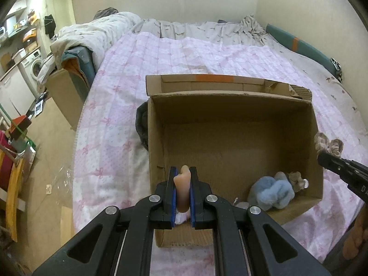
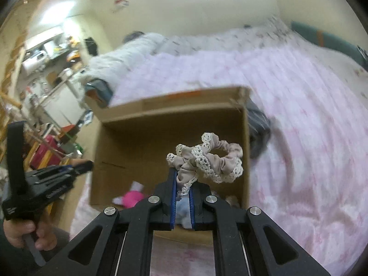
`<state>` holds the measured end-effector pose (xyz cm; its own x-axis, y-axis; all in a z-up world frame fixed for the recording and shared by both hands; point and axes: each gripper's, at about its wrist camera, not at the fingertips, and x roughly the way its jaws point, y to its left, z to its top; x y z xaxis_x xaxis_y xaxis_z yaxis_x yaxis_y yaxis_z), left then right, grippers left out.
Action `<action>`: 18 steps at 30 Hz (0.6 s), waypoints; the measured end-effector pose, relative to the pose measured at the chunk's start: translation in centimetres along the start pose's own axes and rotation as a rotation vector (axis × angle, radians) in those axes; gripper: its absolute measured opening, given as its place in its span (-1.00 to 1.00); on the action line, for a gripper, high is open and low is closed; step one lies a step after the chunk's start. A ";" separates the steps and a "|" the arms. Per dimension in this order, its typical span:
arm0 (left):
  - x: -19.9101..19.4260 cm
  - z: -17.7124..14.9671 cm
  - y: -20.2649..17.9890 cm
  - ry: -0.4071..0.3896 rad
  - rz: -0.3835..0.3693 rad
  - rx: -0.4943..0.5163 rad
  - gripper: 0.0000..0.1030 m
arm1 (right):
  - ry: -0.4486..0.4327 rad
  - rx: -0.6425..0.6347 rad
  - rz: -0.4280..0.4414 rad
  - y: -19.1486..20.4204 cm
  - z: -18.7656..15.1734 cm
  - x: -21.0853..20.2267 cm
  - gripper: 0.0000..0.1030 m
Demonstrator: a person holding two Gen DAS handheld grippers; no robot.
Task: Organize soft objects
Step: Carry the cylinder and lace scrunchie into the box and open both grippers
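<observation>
Surface: pink patterned quilt (image 1: 128, 87) on bed, bearing open brown cardboard box (image 1: 232, 105).
Room: washing machine (image 1: 35, 67) at 9 o'clock.
Left gripper (image 1: 182, 172): clamps peach soft toy (image 1: 182, 186) over box.
Right gripper (image 2: 182, 179): pinches beige lace-trimmed scrunchie (image 2: 207, 161) above box.
Box: blue fluffy item (image 1: 273, 192) at 4 o'clock corner.

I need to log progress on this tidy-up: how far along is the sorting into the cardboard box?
Partly done. A blue fluffy item and a small beige piece already lie in the cardboard box. In hand: the left hand-held gripper clamps a peach-coloured soft toy, and the right hand-held gripper holds a lace-trimmed scrunchie above the box. Left: dropping both in; a dark item lies beside the box.
</observation>
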<state>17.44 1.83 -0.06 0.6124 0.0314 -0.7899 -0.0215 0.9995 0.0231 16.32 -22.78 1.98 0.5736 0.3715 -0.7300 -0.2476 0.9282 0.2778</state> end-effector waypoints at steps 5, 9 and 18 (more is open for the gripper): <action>1.3 -1.0 -0.5 -0.018 0.031 0.032 -0.84 | 0.053 0.034 -0.019 -0.9 -0.6 1.7 -0.80; 1.8 -0.6 -0.1 -0.009 0.004 0.003 -0.84 | 0.072 0.015 -0.022 -0.5 -0.9 2.3 -0.80; 2.5 -0.7 -0.9 0.032 -0.038 -0.004 -0.83 | 0.099 -0.001 -0.001 0.3 -1.1 3.5 -0.80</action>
<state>18.46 1.03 -2.48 0.5876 -0.0065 -0.8091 -0.0017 1.0000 -0.0092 17.41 -21.23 -1.24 0.4938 0.3670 -0.7884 -0.2484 0.9283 0.2765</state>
